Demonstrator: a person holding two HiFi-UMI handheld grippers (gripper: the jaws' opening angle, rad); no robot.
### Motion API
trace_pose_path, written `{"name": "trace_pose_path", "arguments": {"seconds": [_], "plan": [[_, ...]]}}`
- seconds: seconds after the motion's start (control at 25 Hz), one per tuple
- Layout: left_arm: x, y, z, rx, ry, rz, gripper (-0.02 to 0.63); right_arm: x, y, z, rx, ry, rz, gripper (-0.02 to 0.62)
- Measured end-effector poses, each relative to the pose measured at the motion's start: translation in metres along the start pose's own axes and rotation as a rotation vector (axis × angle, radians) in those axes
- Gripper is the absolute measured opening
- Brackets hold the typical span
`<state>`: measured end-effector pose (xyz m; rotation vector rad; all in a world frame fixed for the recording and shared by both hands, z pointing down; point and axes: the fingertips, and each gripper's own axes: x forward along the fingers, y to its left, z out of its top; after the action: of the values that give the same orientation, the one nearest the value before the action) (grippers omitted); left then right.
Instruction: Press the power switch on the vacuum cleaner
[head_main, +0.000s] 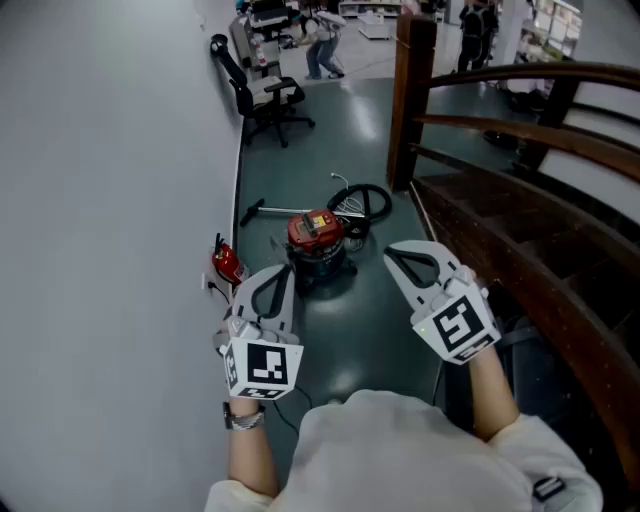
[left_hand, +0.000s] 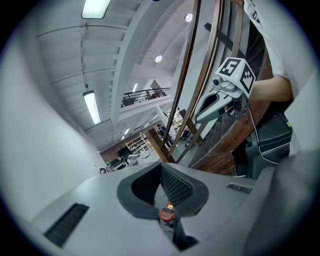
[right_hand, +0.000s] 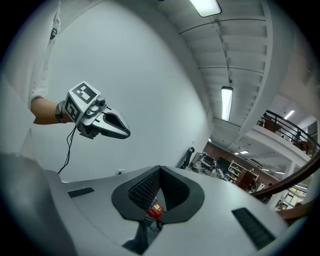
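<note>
The vacuum cleaner (head_main: 316, 240) stands upright on the dark floor, red top facing up over a dark drum, ahead of and well below both pairs of jaws. In the head view it sits between the two grippers, a little closer to the left gripper (head_main: 284, 271) than to the right gripper (head_main: 397, 253). Each gripper view shows the vacuum small and far off, low in the gap behind the closed tips. The power switch is too small to pick out in any view, though it is probably on the red top. If so, the press would have to come from above after a long reach down and forward.

Both grippers have their jaws closed tip to tip with nothing held. Either blunt tip could do the pressing, and the left has the shorter path.

A black hose (head_main: 364, 202) loops on the floor just beyond the vacuum, to the right of the left jaws' line, and a wand (head_main: 262, 208) lies beyond it to the left. A small red object (head_main: 226, 263) sits against the wall (head_main: 100, 200) just left of the left jaws. A wooden railing (head_main: 520, 140) runs close on the right, limiting a sideways swing of the right gripper. An office chair (head_main: 268, 96) stands far ahead, clear of the path.
</note>
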<state>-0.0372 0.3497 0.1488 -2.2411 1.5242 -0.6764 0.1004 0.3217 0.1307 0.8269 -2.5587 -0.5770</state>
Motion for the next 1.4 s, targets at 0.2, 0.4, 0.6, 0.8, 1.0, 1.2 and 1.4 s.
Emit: {"name": "trace_pose_path", "arguments": {"seconds": [0.2,0.4,0.6,0.8,1.0,1.2,1.4], "plan": [[0.004,-0.013,-0.008,0.028,0.021,-0.008,-0.002,-0.001,0.003,-0.015,-0.014,0.025,0.014,0.028],[0.006,-0.036,-0.024,0.081,0.081,-0.042,-0.002,-0.005,0.012,-0.035,-0.059,0.050,0.022,0.029],[0.011,-0.053,-0.029,0.097,0.108,-0.070,-0.002,-0.009,0.011,-0.047,-0.073,0.072,0.015,0.031],[0.013,-0.061,-0.028,0.084,0.117,-0.072,-0.002,-0.014,0.009,-0.054,-0.079,0.076,0.025,0.031],[0.017,-0.072,-0.027,0.070,0.139,-0.069,-0.002,-0.019,0.006,-0.064,-0.079,0.071,0.046,0.031],[0.021,-0.089,-0.026,0.055,0.165,-0.063,-0.002,-0.026,0.000,-0.077,-0.064,0.061,0.064,0.031],[0.024,-0.106,-0.021,0.039,0.184,-0.055,-0.002,-0.032,-0.004,-0.086,-0.065,0.056,0.084,0.031]]}}
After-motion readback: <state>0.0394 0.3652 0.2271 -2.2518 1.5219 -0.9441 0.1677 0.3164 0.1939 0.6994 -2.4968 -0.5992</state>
